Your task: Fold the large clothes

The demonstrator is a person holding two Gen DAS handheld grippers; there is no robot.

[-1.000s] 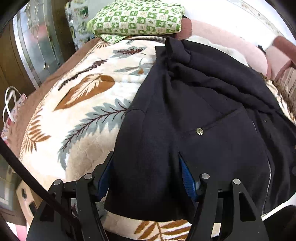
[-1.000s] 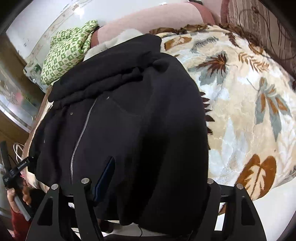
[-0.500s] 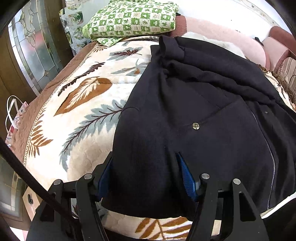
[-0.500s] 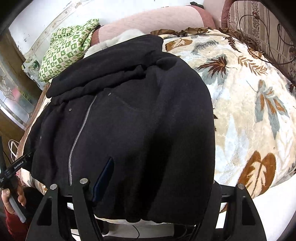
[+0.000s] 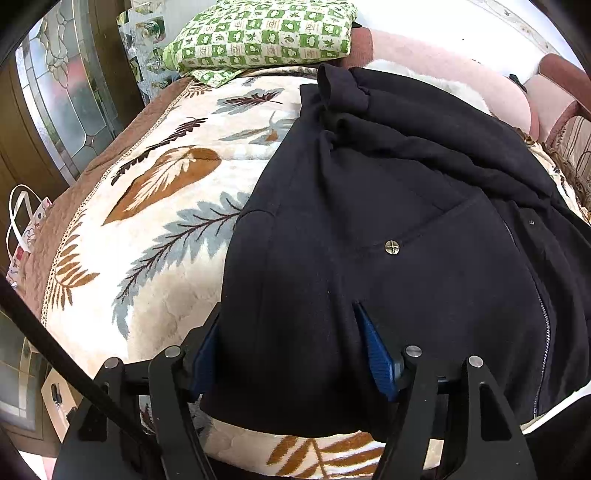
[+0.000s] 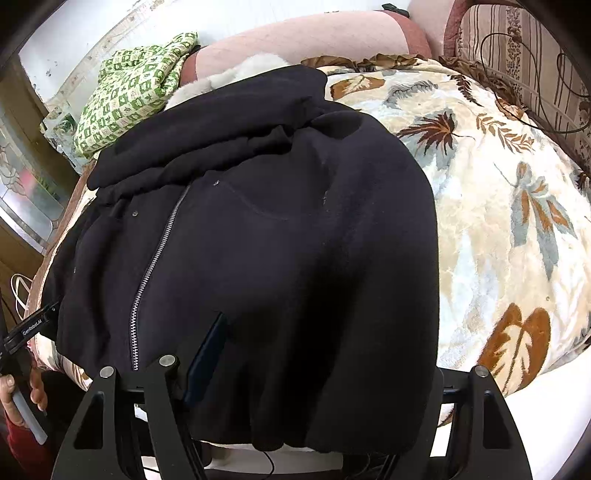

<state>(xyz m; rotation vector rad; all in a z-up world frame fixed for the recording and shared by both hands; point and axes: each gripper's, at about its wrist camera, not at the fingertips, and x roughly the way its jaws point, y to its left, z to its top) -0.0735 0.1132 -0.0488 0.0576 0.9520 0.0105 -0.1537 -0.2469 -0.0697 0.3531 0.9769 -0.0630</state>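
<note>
A large black zip jacket [image 5: 388,192] lies spread on a bed with a leaf-print blanket [image 5: 159,229]. Its near hem hangs over the front edge of the bed. My left gripper [image 5: 286,310] has a thick fold of the hem's left part between its blue pads [image 5: 373,354]; the jaws are opening while the pads still touch the cloth. My right gripper [image 6: 325,332] holds the right part of the jacket [image 6: 258,221]. One blue pad [image 6: 207,354] shows beside the zip [image 6: 155,258], and cloth hides the other finger.
A green checked pillow [image 5: 266,33] and pink cushions [image 5: 443,62] sit at the head of the bed. A glass-panelled door [image 5: 62,92] and a paper bag [image 5: 22,229] are to the left. The blanket [image 6: 498,221] lies bare right of the jacket. A hand [image 6: 18,391] shows at lower left.
Both views have shifted only slightly. The jacket's hem stays between the jaws of both grippers, and the cloth lies much as before.
</note>
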